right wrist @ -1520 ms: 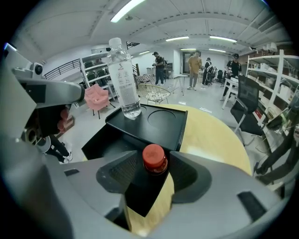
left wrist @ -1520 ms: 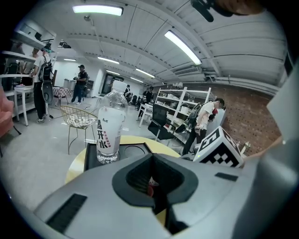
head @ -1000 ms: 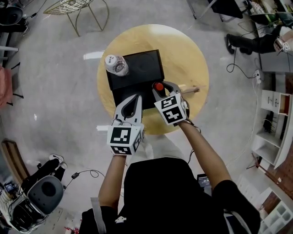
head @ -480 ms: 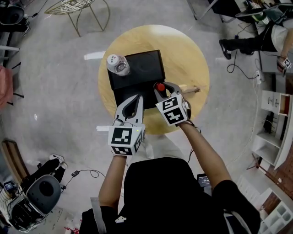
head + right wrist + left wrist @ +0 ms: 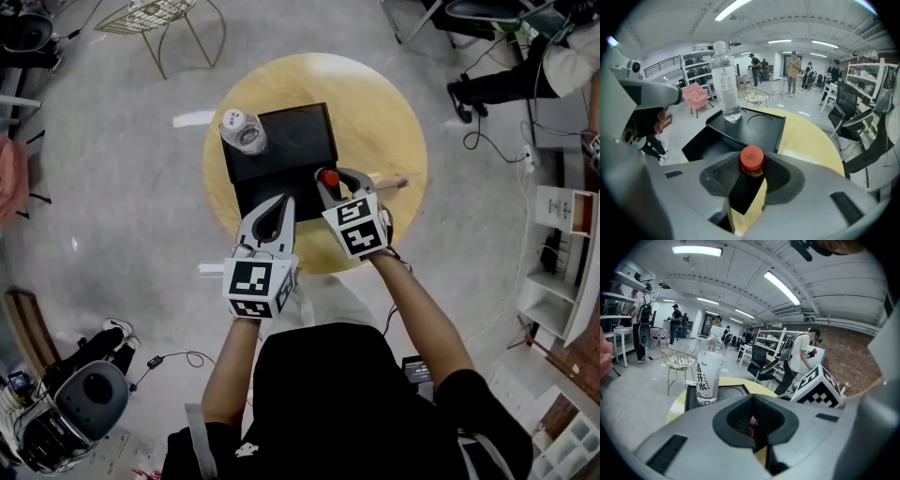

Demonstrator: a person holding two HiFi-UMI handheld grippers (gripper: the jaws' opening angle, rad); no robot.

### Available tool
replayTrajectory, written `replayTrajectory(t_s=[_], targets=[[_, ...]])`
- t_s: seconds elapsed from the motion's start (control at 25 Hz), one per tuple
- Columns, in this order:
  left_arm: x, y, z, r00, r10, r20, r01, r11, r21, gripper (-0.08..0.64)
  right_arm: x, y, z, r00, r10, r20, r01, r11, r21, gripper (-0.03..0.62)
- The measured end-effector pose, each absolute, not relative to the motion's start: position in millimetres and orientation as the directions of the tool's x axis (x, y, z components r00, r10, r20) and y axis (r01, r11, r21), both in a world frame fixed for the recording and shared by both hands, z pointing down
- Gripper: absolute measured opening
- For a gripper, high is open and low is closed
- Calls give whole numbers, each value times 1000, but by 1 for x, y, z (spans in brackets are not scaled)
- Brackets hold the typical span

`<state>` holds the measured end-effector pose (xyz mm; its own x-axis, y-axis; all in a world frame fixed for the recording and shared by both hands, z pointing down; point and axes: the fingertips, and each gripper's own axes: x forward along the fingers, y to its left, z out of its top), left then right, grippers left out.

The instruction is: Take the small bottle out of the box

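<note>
A small dark bottle with a red cap [image 5: 326,176] [image 5: 752,159] stands upright at the near right corner of the black box [image 5: 281,155] on the round wooden table [image 5: 375,112]. My right gripper [image 5: 333,178] [image 5: 752,176] is shut on this bottle, its pads pressing just under the cap. My left gripper [image 5: 279,202] [image 5: 753,401] hovers over the box's near edge, to the left of the bottle, with its jaws shut on nothing. A tall clear water bottle [image 5: 242,131] [image 5: 708,373] [image 5: 726,84] stands on the box's far left corner.
A round recess [image 5: 761,123] marks the box's top beside the tall bottle. A wooden stick [image 5: 389,182] lies on the table to the right of my right gripper. A wire chair [image 5: 155,23] stands on the floor beyond the table. People and shelves are further off.
The right gripper's jaws have drawn in a little onto the red-capped bottle. Both grippers stay in the same place over the box.
</note>
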<state>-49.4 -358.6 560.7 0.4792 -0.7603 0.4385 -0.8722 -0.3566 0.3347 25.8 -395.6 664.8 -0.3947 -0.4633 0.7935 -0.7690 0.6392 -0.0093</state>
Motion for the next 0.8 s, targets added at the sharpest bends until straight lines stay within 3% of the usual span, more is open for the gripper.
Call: replayTrajectory(t_s=[0.8], targets=[[-61, -319, 505, 481, -805, 347, -874, -410, 259, 2, 18, -359, 585, -425, -597, 681, -813, 582, 3, 137]])
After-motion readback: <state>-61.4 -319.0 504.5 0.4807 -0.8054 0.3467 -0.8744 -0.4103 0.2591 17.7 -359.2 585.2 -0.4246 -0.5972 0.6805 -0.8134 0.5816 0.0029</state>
